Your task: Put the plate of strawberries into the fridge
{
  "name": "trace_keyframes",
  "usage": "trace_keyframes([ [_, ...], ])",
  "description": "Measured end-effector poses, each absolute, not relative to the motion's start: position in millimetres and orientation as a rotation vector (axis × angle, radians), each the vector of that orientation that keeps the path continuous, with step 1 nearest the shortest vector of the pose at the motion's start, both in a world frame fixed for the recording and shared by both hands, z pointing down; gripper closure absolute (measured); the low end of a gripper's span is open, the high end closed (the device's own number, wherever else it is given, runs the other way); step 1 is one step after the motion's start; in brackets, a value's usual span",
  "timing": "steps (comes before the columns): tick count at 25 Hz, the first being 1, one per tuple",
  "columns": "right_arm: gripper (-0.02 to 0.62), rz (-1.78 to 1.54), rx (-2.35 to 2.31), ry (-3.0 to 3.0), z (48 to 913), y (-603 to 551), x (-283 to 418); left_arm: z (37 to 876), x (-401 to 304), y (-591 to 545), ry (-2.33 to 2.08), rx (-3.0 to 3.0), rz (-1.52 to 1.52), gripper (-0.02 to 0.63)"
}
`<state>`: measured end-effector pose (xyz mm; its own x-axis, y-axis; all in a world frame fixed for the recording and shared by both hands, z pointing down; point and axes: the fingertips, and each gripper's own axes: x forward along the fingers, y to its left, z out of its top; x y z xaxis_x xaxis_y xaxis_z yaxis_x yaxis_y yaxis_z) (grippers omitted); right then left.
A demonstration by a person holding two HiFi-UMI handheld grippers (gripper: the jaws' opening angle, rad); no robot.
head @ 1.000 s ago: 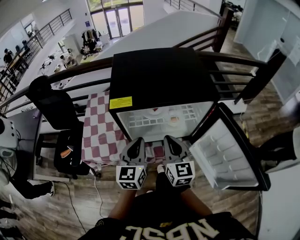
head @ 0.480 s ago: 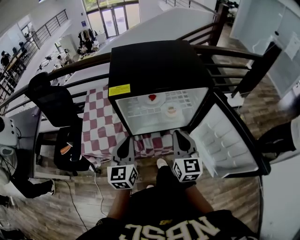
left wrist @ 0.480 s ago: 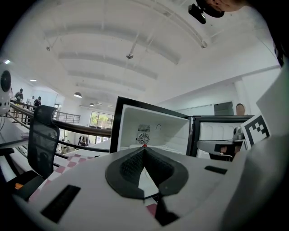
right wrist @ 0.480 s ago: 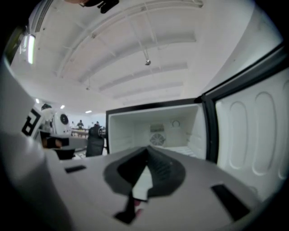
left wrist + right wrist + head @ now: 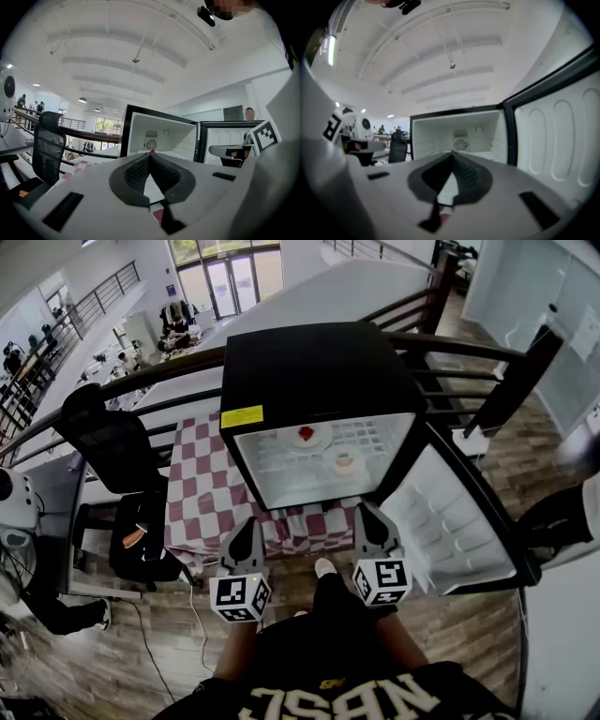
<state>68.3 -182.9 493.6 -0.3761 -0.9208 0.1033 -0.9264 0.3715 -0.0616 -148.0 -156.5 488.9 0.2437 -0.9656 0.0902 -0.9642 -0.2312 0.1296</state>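
Observation:
The white plate of strawberries rests on the wire shelf inside the open black fridge, toward the back left. Beside it, nearer the front right, sits a second small plate with a dessert. My left gripper is held low in front of the fridge, shut and empty, well short of the shelf. My right gripper is level with it on the right, also shut with nothing in it. In the left gripper view the shut jaws point at the fridge interior, and the right gripper does the same.
The fridge door swings open to the right, close to my right gripper. A red-and-white checkered tablecloth covers the table under the fridge. A black office chair stands at the left, and a dark railing runs behind.
Both grippers have drawn back from the fridge opening toward the person and moved apart. The plate of strawberries stays on the shelf.

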Motion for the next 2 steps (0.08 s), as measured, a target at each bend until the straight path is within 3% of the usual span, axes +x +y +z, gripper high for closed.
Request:
trace_keyframes([
  [2,0.575,0.167,1.704,-2.566,494.4,-177.2,68.0,490.3,-152.2,-150.1,-1.846,2.341,-0.006,0.584],
])
